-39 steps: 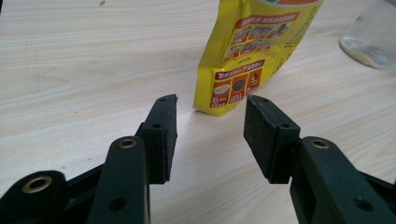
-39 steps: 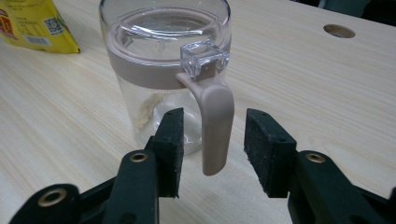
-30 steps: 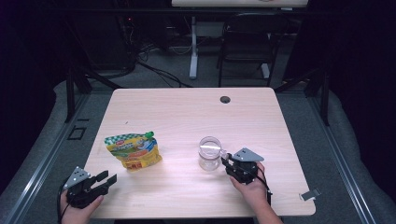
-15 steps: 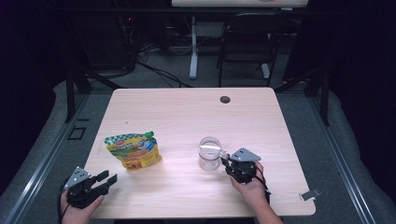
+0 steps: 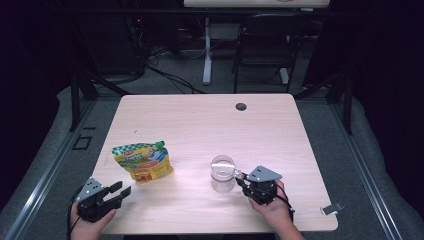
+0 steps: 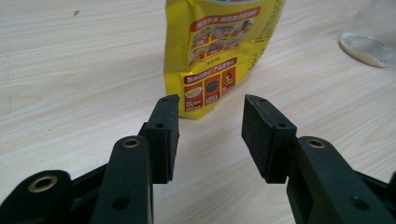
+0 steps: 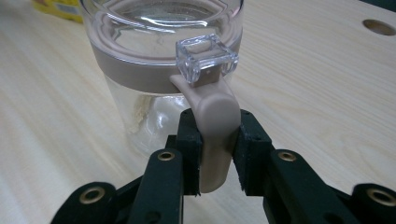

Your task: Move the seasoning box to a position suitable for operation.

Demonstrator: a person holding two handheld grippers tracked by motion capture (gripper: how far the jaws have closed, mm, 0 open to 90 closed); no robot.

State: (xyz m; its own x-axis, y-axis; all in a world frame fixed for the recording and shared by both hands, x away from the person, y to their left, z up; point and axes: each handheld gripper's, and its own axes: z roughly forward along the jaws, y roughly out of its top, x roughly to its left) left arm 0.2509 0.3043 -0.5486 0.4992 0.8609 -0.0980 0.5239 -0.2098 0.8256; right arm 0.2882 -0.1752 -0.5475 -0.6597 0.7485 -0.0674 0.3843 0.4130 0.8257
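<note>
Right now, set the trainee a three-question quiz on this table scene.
1. True or false: the right tool is closed on the beige latch of the clear jar.
2. What lies ahead of the left tool? A) yellow pouch B) spoon C) plate
3. Fill in: the left tool's jaws are ____, with nothing between them.

Key: 1 true; 2 A; 3 open.
</note>
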